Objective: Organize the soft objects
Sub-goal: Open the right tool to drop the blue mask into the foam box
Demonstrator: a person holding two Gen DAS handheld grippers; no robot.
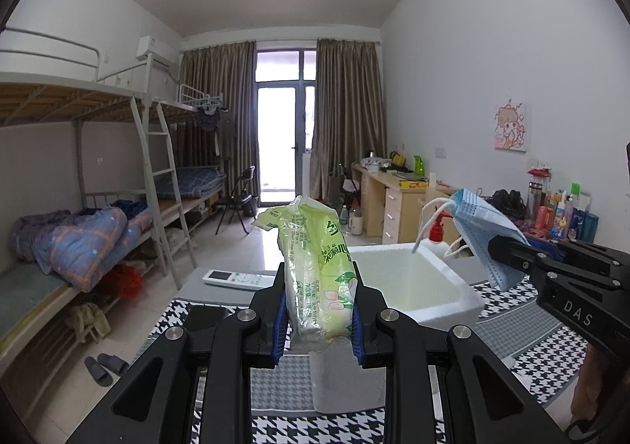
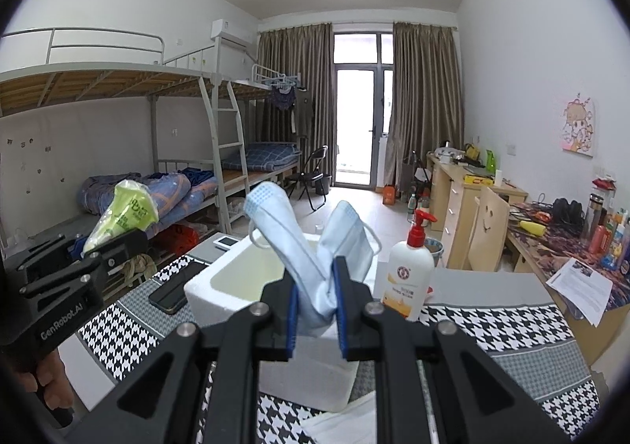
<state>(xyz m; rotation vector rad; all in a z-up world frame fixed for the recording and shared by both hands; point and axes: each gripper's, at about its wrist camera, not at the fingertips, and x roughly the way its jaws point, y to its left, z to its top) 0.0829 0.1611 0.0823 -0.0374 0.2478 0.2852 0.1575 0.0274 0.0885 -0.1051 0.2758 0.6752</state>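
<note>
Two grips hold: your left gripper [image 1: 319, 320] pinches the tissue pack [image 1: 315, 267], your right gripper [image 2: 317, 306] the face mask [image 2: 311, 247]. Only the right view shows the whole lotion bottle [image 2: 407, 274] beside the foam box [image 2: 220, 286]; the box's mouth lies open.

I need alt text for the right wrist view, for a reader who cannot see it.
The right gripper pinches a crumpled blue face mask above a white foam box on a houndstooth cloth. A lotion pump bottle stands beside the box; at left, the left gripper holds a green tissue pack.
</note>
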